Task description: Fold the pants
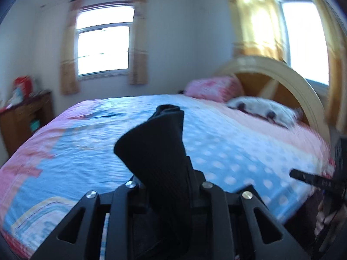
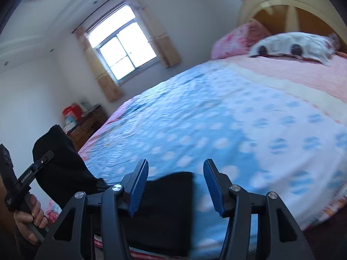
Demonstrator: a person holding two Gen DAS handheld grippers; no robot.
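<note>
The black pants (image 1: 160,151) stick up between the jaws of my left gripper (image 1: 167,173), which is shut on them and holds them above the bed. In the right wrist view the pants (image 2: 164,208) lie partly on the bed's near edge, and a bunched part (image 2: 58,164) rises at the left beside the left gripper's handle. My right gripper (image 2: 175,186) is open and empty, its blue pads (image 2: 138,186) standing above the pants' flat part.
The bed (image 1: 227,143) has a blue, pink and white dotted cover (image 2: 238,130). Pillows (image 2: 290,45) lie by the curved wooden headboard (image 1: 282,75). A wooden dresser (image 1: 23,117) stands at the far left under a window.
</note>
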